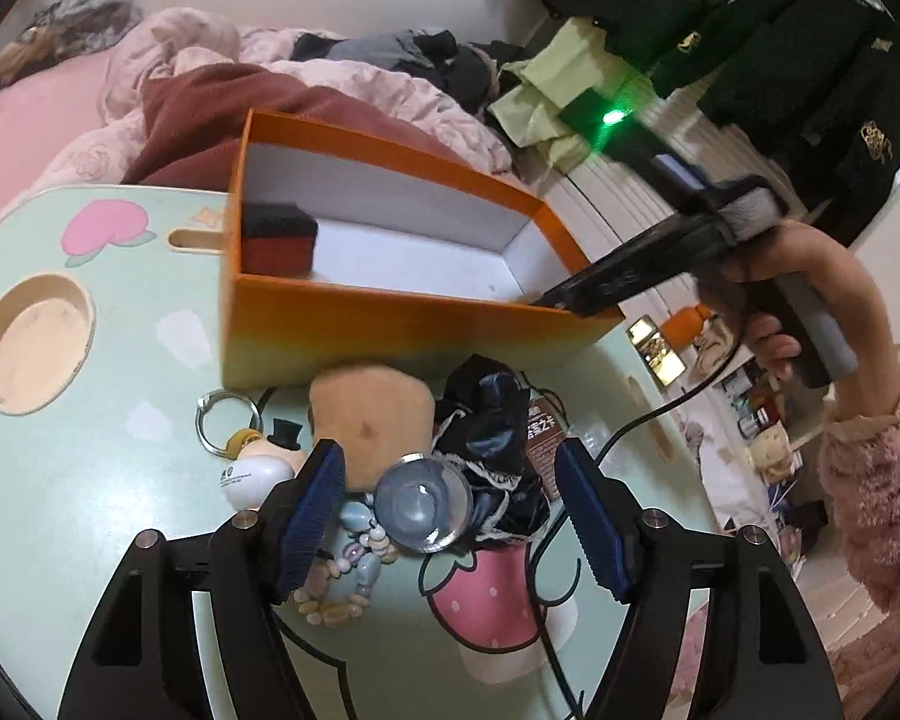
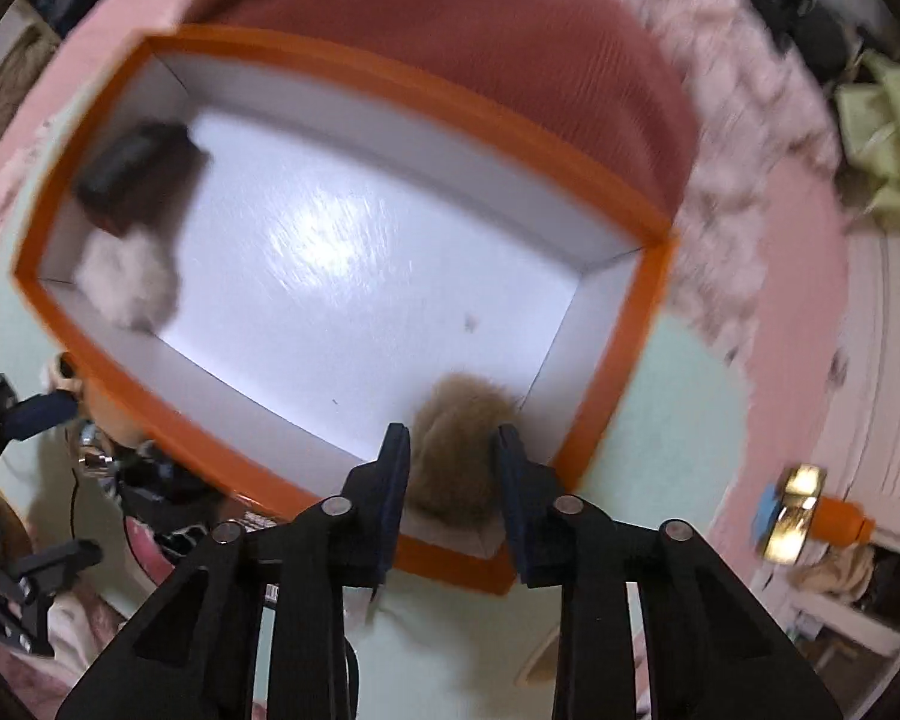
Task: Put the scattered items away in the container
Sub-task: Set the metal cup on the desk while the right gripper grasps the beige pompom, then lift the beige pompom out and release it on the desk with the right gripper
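Observation:
An orange box (image 1: pixel 390 324) with a white inside stands on the mint table; it also shows in the right wrist view (image 2: pixel 624 420). A black and red item (image 1: pixel 279 237) and a white fluffy item (image 2: pixel 127 282) lie in its left end. My right gripper (image 2: pixel 453 450) is shut on a brown fluffy pompom (image 2: pixel 459 444) over the box's near right corner. My left gripper (image 1: pixel 450 504) is open above a clear round glass ball (image 1: pixel 423 504), a bead bracelet (image 1: pixel 354 564), a tan pad (image 1: pixel 369 420) and a black satin cloth (image 1: pixel 492 444).
A metal ring (image 1: pixel 228 423) and a small white figure with a black hat (image 1: pixel 258 468) lie left of the pile. A black cable (image 1: pixel 648 420) runs across the table. A round cup hole (image 1: pixel 36 342) sits at the table's left. Bedding lies behind the box.

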Available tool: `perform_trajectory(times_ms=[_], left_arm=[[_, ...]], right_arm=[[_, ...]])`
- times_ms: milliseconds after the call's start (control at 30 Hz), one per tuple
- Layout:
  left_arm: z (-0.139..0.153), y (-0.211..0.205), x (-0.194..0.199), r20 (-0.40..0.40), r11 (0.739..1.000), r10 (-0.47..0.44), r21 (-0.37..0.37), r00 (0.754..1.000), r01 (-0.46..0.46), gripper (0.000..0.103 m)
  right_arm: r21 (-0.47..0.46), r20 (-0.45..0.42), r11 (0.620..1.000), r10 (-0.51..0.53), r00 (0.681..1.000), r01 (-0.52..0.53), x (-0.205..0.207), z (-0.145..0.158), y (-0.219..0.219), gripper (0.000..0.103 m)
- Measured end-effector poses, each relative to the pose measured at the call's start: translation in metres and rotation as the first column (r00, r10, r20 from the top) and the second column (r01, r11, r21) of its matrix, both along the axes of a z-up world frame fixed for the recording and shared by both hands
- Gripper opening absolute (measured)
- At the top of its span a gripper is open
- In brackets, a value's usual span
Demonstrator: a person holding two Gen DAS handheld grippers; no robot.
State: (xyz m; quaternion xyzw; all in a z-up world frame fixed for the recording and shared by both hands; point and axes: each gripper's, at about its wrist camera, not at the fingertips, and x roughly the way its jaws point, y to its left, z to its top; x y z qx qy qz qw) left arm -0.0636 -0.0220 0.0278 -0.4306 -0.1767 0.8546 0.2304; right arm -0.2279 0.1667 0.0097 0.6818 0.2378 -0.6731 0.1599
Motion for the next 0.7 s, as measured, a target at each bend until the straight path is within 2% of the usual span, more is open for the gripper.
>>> perform_trajectory(times_ms=[133,300,400,500,567,700], left_arm=[[-0.003,-0.001,-0.003,0.007,1.000,-0.008,0.005,1.000,0.008,0.072],[-0.005,-0.003,-0.003,0.013,1.000,-0.003,0.008,1.000,0.003,0.072],[-0.003,-0.006,-0.002,0.007,1.000,0.006,0.015,1.000,-0.006,0.072],[0.001,-0.008,-0.001,0.000,0.999,0.006,0.031,1.000,-0.006,0.072],[0.004,-0.009,-0.002,-0.004,0.999,0.008,0.038,1.000,-0.007,0.072],[0.013,-0.013,-0.009,-0.010,0.999,0.005,0.049,1.000,-0.004,0.072]], right_arm=[[-0.050,0.048,0.999,-0.009,0.999,0.011,-0.006,-0.009,0.001,0.026],[-0.113,-0.004,0.993,-0.028,1.000,0.028,-0.003,-0.008,0.011,0.025],[-0.211,-0.061,0.976,-0.072,0.996,0.058,0.000,0.003,0.024,0.025],[-0.356,-0.140,0.931,-0.144,0.980,0.086,0.008,0.029,0.045,0.025],[-0.464,-0.181,0.883,-0.178,0.967,0.076,0.022,0.052,0.059,0.025],[-0.605,-0.216,0.795,-0.220,0.951,0.046,0.055,0.082,0.072,0.025]])
